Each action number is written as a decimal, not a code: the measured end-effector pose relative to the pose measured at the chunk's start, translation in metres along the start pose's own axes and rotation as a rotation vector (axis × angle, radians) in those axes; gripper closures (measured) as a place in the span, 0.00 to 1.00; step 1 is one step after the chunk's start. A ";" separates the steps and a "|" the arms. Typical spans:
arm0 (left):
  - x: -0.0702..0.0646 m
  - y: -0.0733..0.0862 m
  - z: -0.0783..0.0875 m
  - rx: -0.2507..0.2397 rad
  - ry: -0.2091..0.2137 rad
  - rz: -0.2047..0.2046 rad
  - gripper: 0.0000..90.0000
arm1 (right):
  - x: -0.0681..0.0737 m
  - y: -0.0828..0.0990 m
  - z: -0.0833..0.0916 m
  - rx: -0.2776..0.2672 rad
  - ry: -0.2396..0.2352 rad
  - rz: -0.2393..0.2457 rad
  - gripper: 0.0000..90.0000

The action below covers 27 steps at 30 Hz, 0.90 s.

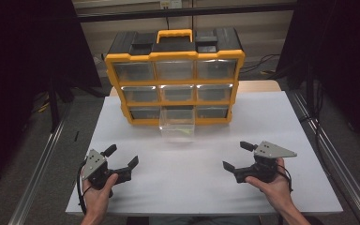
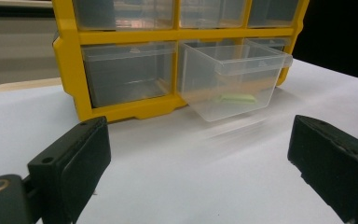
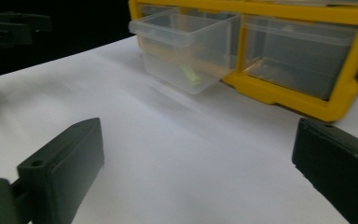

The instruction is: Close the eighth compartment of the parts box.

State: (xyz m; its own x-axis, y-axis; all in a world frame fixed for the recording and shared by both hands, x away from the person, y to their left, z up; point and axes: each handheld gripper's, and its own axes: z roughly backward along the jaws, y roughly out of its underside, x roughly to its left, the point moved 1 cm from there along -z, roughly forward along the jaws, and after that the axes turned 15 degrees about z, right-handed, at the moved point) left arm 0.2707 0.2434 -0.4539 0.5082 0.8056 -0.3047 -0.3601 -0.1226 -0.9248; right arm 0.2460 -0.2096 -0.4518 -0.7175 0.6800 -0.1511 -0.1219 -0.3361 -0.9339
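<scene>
Hands at the near edge of a white surface (image 1: 192, 178) each hold a two-jaw tool. One left tool (image 1: 120, 161) and one right tool (image 1: 238, 155) rest low on the surface, well apart from each other, both with jaws spread wide and gripping nothing.

Beyond them stands one yellow and black organiser (image 1: 174, 75) with a yellow carry handle on top. Its front holds nine clear drawers in three rows of three. Eight sit flush in the frame. One, the pulled-out drawer (image 1: 177, 125) in the middle of the bottom row, juts forward toward the person, its front tilted slightly down and resting near the surface, its back end in the frame.

In the left gripper view the same drawer (image 2: 230, 79) shows one small pale green item (image 2: 235, 98) lying on its floor; what it is cannot be told. The right gripper view also shows the drawer (image 3: 186, 46) with the green item (image 3: 189, 74) inside.

The drawer looks like thin, stiff, clear plastic: probably very light, smooth and somewhat slippery, and likely to flex or crack under a hard squeeze. The thickened lip along its front top edge seems the best place to take hold, one jaw inside and one outside the front wall. Because it is so light and partly out, it would likely slide freely, and tipping it could spill the green item.
</scene>
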 end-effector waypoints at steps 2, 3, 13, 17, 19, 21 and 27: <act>-0.001 0.000 0.000 -0.008 -0.006 0.008 0.07 | 0.003 -0.003 -0.003 0.001 -0.009 0.015 0.03; 0.000 0.000 0.000 -0.008 -0.005 0.007 0.07 | 0.004 -0.005 -0.005 -0.003 -0.015 0.016 0.02; -0.001 -0.001 0.002 -0.013 0.001 0.007 0.06 | 0.011 -0.015 -0.023 -0.032 -0.076 -0.002 0.02; -0.001 -0.001 0.002 -0.012 0.005 0.005 0.06 | 0.015 -0.018 -0.031 -0.027 -0.094 0.007 0.02; -0.001 -0.001 0.002 -0.017 0.007 0.008 0.06 | 0.017 -0.021 -0.035 -0.031 -0.102 0.030 0.02; 0.000 -0.001 0.002 -0.012 0.010 0.006 0.06 | 0.019 -0.024 -0.040 -0.032 -0.114 0.029 0.03; -0.001 -0.001 0.002 -0.009 0.014 0.005 0.06 | 0.022 -0.029 -0.054 -0.040 -0.142 0.041 0.03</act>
State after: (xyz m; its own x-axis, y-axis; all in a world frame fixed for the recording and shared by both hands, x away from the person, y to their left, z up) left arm 0.2691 0.2436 -0.4523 0.5173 0.7969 -0.3120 -0.3552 -0.1318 -0.9254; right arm 0.2705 -0.1498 -0.4456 -0.8116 0.5660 -0.1451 -0.0647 -0.3338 -0.9404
